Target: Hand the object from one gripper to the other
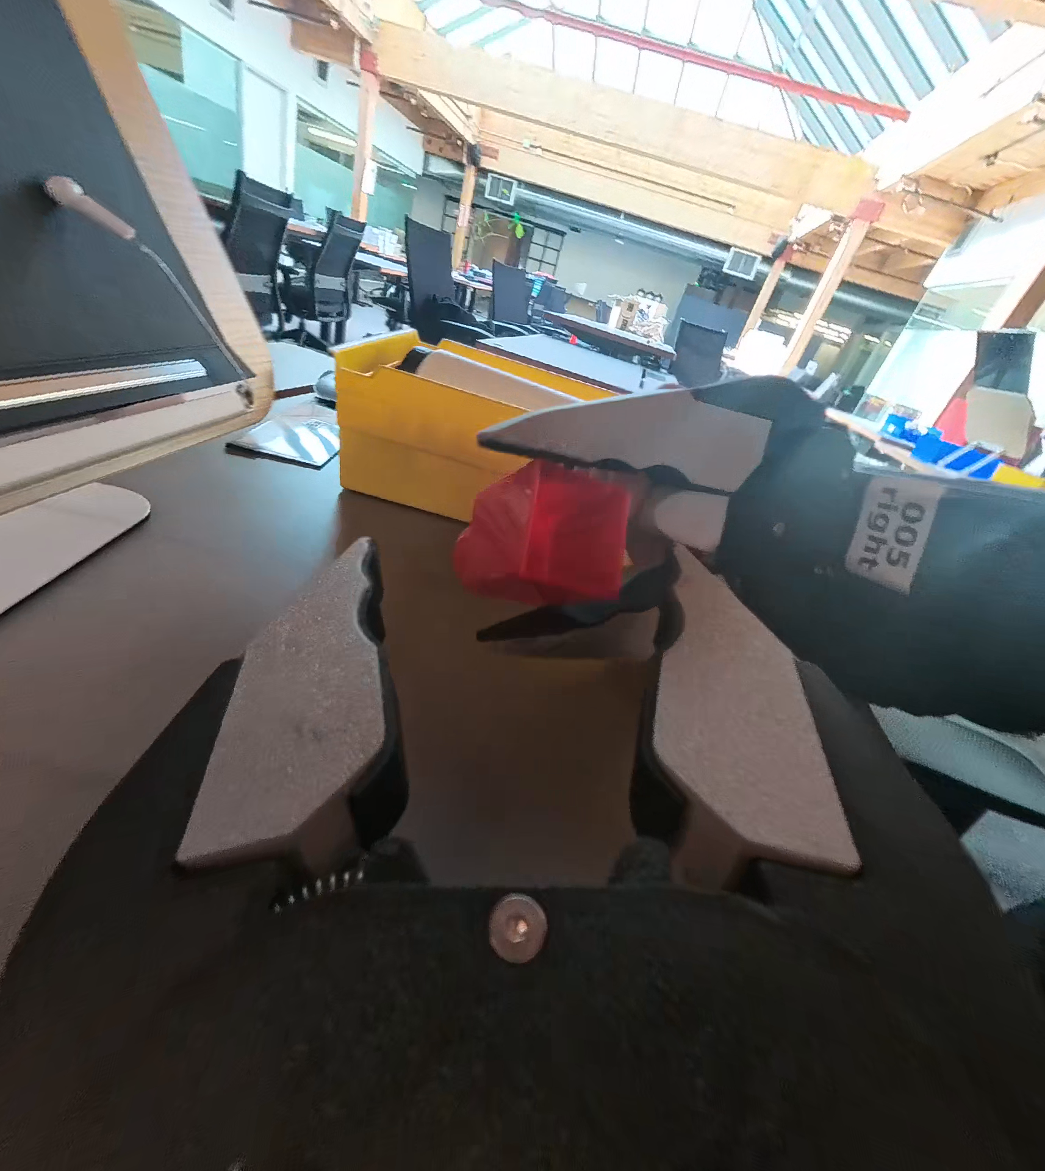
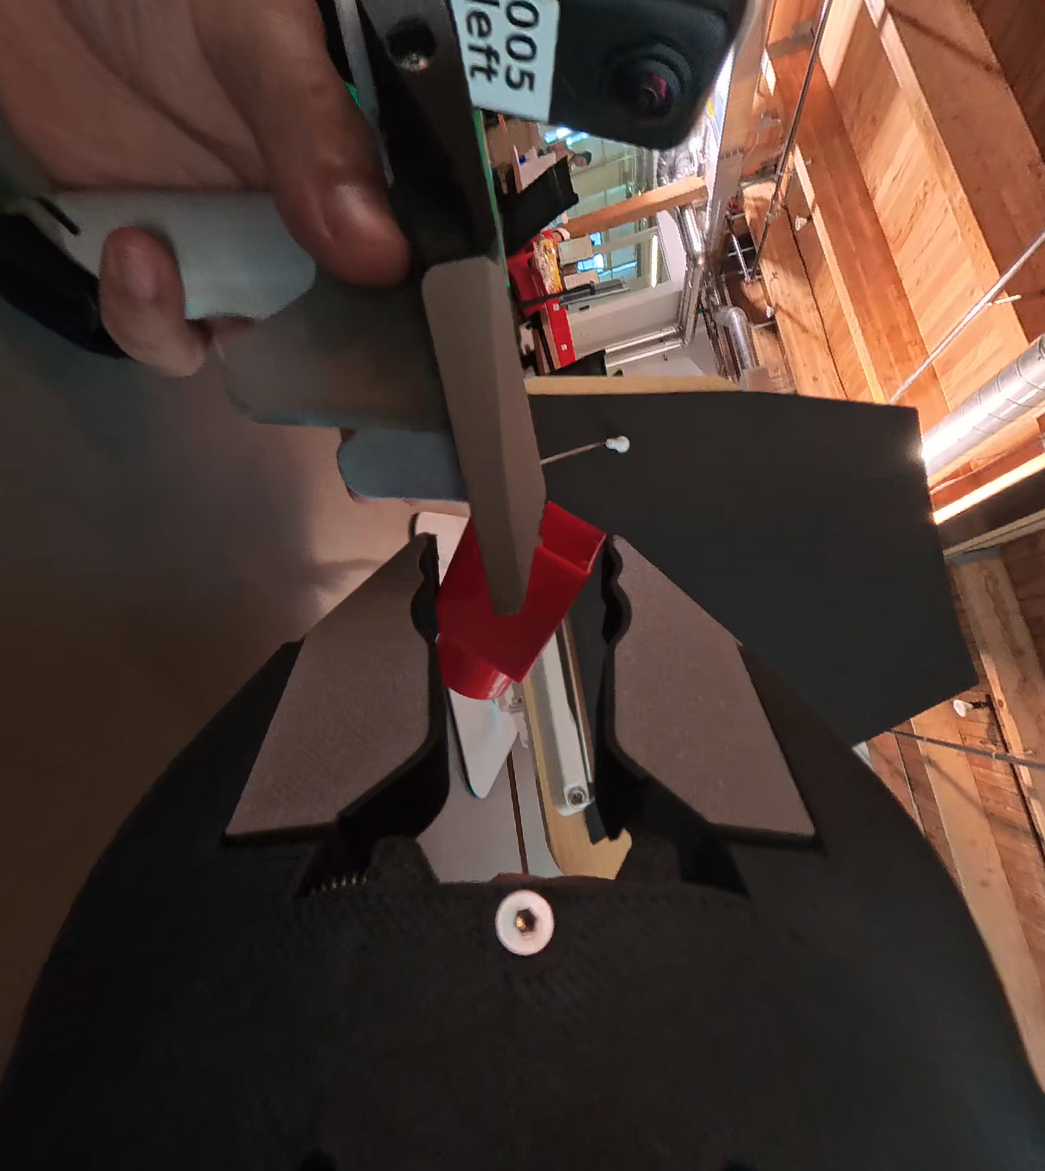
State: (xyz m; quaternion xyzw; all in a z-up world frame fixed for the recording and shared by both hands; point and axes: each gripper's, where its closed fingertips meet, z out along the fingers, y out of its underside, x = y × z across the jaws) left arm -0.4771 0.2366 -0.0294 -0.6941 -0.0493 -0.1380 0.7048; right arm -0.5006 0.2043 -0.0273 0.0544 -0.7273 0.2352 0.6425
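While both tools meet above it, counter [image 1: 127, 665]: dark brown and glossy, running under the whole scene.
Monitor [image 1: 31, 253]: dark screen in a pale frame at far left on a flat foot; a thin cable is plugged into its back.
Yellow bin [image 1: 405, 437]: rests on the counter behind the handover spot, holding a white cylinder [image 1: 475, 374] with a dark end.
Right gripper [image 1: 481, 532]: reaches in from the right, its fingers closed above and below the red object.
Left gripper [image 1: 516, 608]: fingers spread apart, one on each side of the red object, not visibly pressing it.
Red object [image 1: 545, 538]: blocky plastic piece, held clear of the counter in the right gripper.
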